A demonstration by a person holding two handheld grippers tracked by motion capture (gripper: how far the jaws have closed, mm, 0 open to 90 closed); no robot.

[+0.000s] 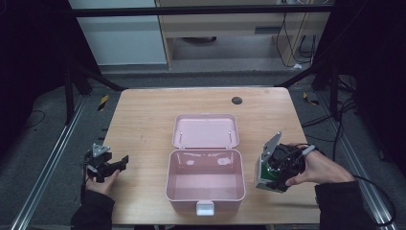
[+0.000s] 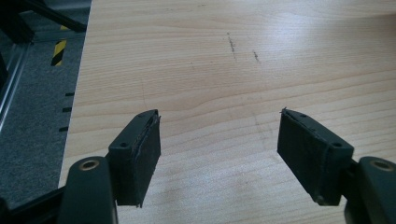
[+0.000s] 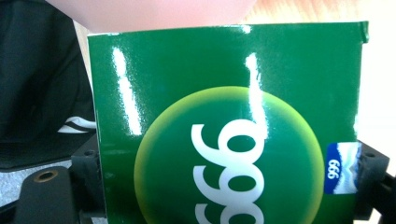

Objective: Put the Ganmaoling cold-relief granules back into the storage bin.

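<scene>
Item: green carton [image 1: 264,176], clenched in my right tool [image 1: 280,168], just right of the open pink box [image 1: 205,184] on the desk [image 1: 143,120], likely bound for it. My left tool [image 1: 107,165]: released, empty, parked left of the box.

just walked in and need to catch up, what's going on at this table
A person holds a gripper in each hand at a wooden table. The right gripper is shut on a green box printed with white numerals, just right of a pink case that sits open and looks empty, its lid laid back. The left gripper is open over bare wood at the table's left side, holding nothing.
</scene>
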